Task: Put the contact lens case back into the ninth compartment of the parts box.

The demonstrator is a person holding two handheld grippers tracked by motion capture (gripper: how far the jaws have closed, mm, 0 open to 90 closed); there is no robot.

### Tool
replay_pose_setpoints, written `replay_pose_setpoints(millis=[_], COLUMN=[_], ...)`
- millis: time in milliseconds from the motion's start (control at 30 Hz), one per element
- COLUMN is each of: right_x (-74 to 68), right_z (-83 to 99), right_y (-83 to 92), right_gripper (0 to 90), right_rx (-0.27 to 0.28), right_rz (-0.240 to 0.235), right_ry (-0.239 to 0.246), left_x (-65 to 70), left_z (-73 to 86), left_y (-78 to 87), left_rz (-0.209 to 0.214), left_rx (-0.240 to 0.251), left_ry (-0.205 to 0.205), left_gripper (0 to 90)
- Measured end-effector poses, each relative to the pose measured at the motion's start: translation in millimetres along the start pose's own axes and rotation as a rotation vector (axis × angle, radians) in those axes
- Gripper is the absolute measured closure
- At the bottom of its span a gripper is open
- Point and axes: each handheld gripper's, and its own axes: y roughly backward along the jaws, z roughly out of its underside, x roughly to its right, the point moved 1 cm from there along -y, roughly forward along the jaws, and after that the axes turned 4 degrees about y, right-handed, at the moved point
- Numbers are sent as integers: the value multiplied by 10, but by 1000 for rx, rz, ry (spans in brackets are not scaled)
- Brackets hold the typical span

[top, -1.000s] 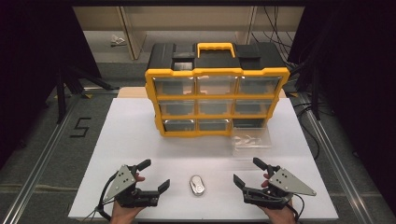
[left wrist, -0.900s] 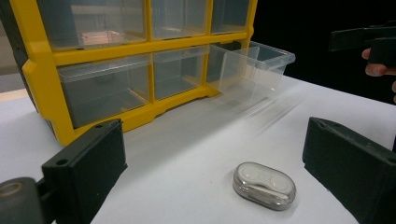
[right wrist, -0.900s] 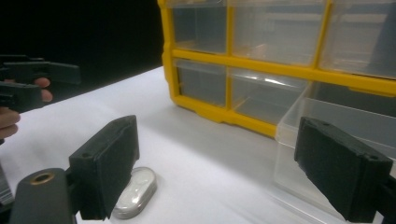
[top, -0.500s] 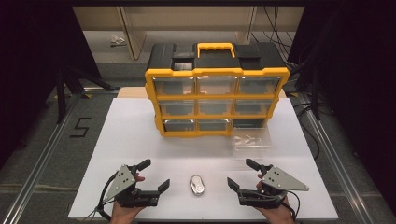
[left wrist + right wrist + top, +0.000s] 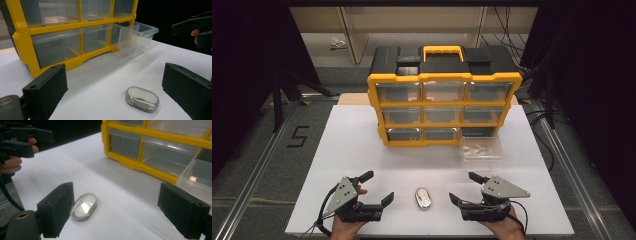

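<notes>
Case (image 5: pixel 423 198): small, oval, clear lid over a silvery base, lying flat on the table (image 5: pixel 362 145) between both grippers.
Left gripper (image 5: pixel 373 188): jaws wide apart, holding nothing, case just right of it.
Right gripper (image 5: pixel 463 187): jaws wide apart, empty, case just left of it.

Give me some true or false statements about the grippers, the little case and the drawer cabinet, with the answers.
1. The small case lies on the table between the two grippers. True.
2. The left gripper is shut on the case. False: its jaws are open and hold nothing.
3. One clear drawer is pulled out of the cabinet, at the bottom right. True.
4. The case lies inside that drawer. False: it lies on the table, near the front edge.
5. The right gripper is open. True.
6. The cabinet's frame is blue. False: it is yellow, with a black top.
</notes>
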Motion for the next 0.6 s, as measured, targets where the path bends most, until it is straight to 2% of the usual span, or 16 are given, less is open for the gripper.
replay_pose_setpoints(millis=[67,133,200,233,300,333,600], right_x=[-10,-46,-54,-78,-85,-102,-141], right_z=[-2,-1,0,4,6,8,8], right_y=[-13,-67,-82,-121,-135,-167,-263], right_gripper=[148,149,148,148,148,147,147], right_rx=[-11,-49,-57,-82,-89,-114,-176], right_rz=[-6,-23,-27,-37,-41,-49,-69], right_ry=[2,8,10,15,17,23,28], left_x=[0,0,0,1,0,0,0], left_z=[0,1,1,1,1,0,0], left_y=[0,-1,-2,-2,-1,0,1], left_rz=[0,-1,-1,-1,-1,-2,-3], left_rx=[0,-1,-1,-1,0,1,3], left_ry=[1,0,0,0,-1,-1,-3], left_gripper=[56,56,56,56,56,56,57])
